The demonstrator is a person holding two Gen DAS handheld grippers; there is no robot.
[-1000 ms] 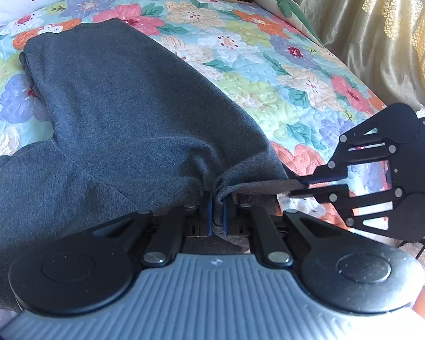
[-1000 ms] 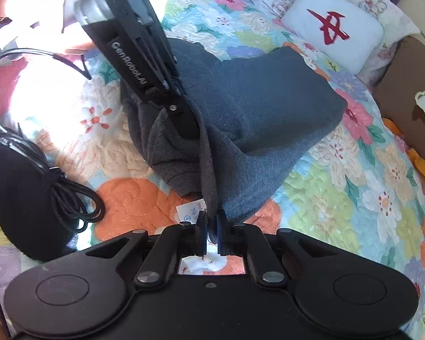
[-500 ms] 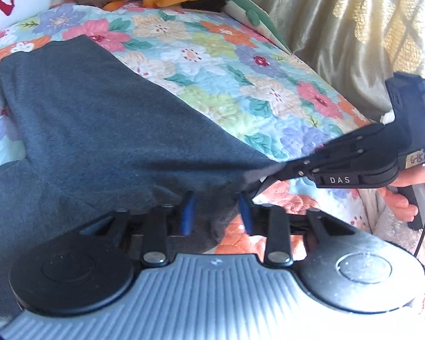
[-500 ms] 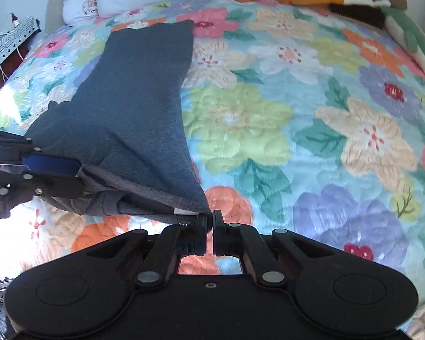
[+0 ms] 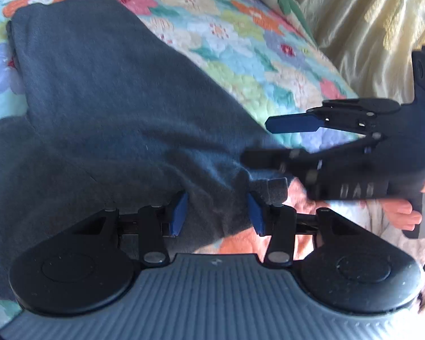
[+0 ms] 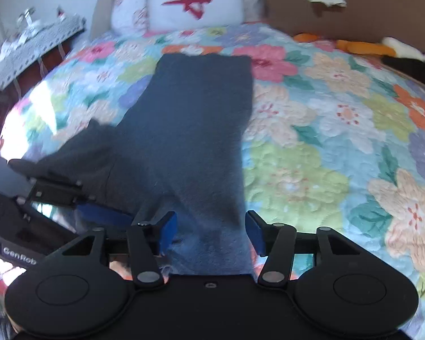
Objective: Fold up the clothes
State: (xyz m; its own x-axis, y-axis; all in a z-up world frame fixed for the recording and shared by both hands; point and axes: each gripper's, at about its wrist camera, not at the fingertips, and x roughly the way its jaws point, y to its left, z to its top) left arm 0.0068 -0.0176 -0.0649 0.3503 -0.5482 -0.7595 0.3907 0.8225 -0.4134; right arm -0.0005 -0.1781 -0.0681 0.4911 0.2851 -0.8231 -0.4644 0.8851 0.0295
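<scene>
A dark grey garment (image 5: 104,107) lies folded lengthwise on the floral quilt (image 5: 240,45); it also shows in the right wrist view (image 6: 195,130). My left gripper (image 5: 216,215) is open, its blue pads apart on either side of the garment's near corner. My right gripper (image 6: 209,231) is open too, jaws spread over the garment's near end. In the left wrist view the right gripper (image 5: 269,141) shows at right, open, beside the cloth edge. In the right wrist view the left gripper (image 6: 79,201) shows at lower left.
A white pillow with a red character (image 6: 192,2) and a brown cushion (image 6: 354,8) stand at the head of the bed. A cream curtain (image 5: 368,28) hangs at the right. Stuffed toys (image 6: 382,51) lie at the bed's far edge. A grey rack (image 6: 34,45) stands at left.
Both grippers opened and let go of the garment's near edge. The cloth dropped onto the quilt. The right gripper swung to face the head of the bed.
</scene>
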